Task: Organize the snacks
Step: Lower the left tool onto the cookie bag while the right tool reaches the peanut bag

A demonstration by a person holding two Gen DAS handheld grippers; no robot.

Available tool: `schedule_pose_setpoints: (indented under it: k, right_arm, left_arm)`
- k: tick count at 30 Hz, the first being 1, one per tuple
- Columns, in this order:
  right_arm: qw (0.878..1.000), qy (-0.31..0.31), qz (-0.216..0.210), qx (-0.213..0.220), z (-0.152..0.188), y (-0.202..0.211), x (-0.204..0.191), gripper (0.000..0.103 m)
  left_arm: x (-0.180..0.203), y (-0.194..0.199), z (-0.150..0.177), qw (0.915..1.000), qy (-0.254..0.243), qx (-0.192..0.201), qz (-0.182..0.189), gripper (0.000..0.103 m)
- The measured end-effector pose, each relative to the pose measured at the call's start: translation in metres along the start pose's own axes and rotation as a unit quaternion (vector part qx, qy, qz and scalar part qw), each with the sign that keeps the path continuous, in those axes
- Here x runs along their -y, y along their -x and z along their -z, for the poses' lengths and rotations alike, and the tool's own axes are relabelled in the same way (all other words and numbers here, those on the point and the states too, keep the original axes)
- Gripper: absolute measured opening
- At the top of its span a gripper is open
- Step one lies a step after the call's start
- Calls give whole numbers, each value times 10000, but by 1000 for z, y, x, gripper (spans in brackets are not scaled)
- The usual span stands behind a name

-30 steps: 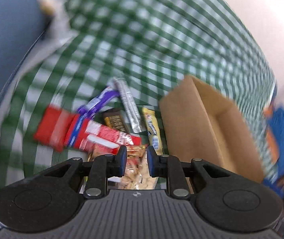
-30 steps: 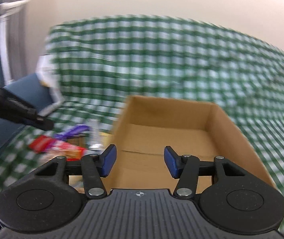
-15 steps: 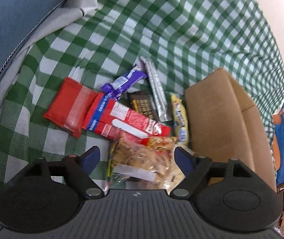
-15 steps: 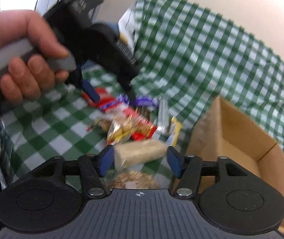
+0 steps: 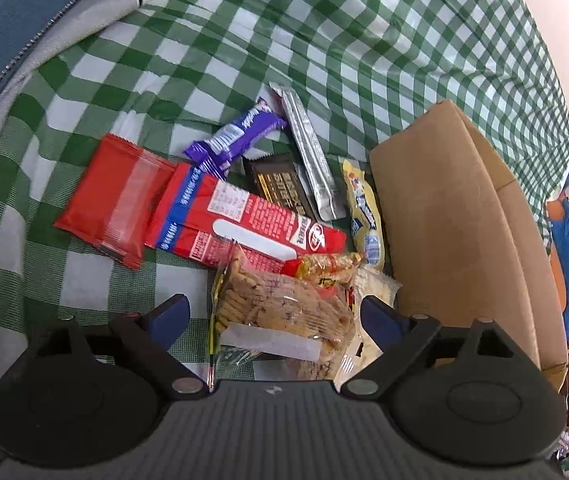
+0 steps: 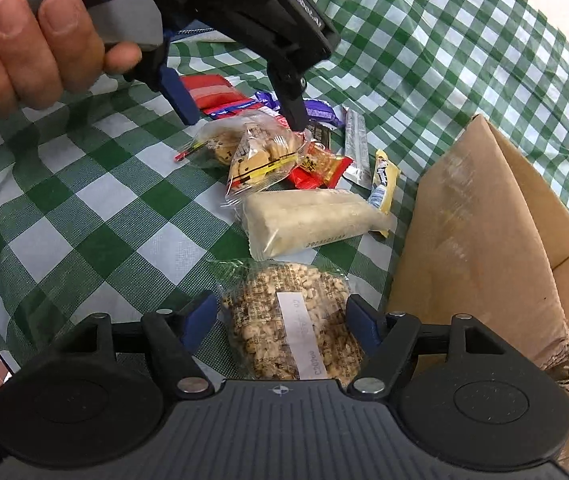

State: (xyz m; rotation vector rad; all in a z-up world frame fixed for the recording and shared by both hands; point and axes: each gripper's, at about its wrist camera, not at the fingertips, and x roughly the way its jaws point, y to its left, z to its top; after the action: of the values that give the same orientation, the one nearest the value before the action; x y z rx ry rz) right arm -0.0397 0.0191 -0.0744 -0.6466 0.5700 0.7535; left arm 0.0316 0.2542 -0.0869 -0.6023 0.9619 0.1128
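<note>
A pile of snacks lies on the green checked cloth [image 5: 364, 20], left of an open cardboard box [image 5: 444, 220]. My left gripper [image 5: 274, 314] hangs over a clear cookie bag [image 5: 284, 304]. Its jaws are opening, with the bag between them and the pads clear of it. In the right wrist view the left gripper [image 6: 244, 118] hovers just above that cookie bag [image 6: 260, 156]. My right gripper [image 6: 280, 314] straddles a clear bag of nuts [image 6: 288, 320]. Its jaws are opening too, and the pads are not pressing on the bag. The box [image 6: 484, 220] stands to its right.
Beyond the cookie bag lie a red pack [image 5: 112, 196], a long red-and-blue box [image 5: 244, 224], a purple bar [image 5: 236, 138], a silver stick [image 5: 312, 152], a dark bar [image 5: 280, 184] and a yellow pack [image 5: 364, 216]. A white bar [image 6: 308, 216] lies past the nuts. A grey zipped garment [image 5: 44, 32] borders the cloth.
The left jaws went from nearly shut to wide and sank toward the cookie bag. The right gripper swung left from the box and down over the nut bag, its jaws widening.
</note>
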Motion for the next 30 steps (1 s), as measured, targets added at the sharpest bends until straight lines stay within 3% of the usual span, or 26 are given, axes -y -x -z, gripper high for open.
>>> schedule_pose_setpoints:
  k: [10,12,14,17,21,25,30]
  right_arm:
    - [9995,255,44,175,5,5,-5,56]
    - [9987,386,8,331,6,9,-7,46]
    - [9973,544,-32,493,8,14,-12,26]
    - [9950,740,-102,655,8,20,-18,10]
    - [9932,930,126,689,9,20,-24,11]
    - [9924,1089,215,540,12,19,-26,41]
    - [9908,1269,260,399,17,15,-29,40]
  left_arm:
    - [2,-12,6,9999,-76,-38,84,96]
    - [4,-13,6,9999,-120,-43,97,96]
    - [3,-14,6,9998,-131,-45,121,96]
    - [3,-14,7,9998,-141,-40,143,95]
    - [3,-10,7,9996,-167,-4,242,82]
    - [5,-8,7,9991,-268,82,309,78]
    - [9,-7,7,9986,-353,140,379,77]
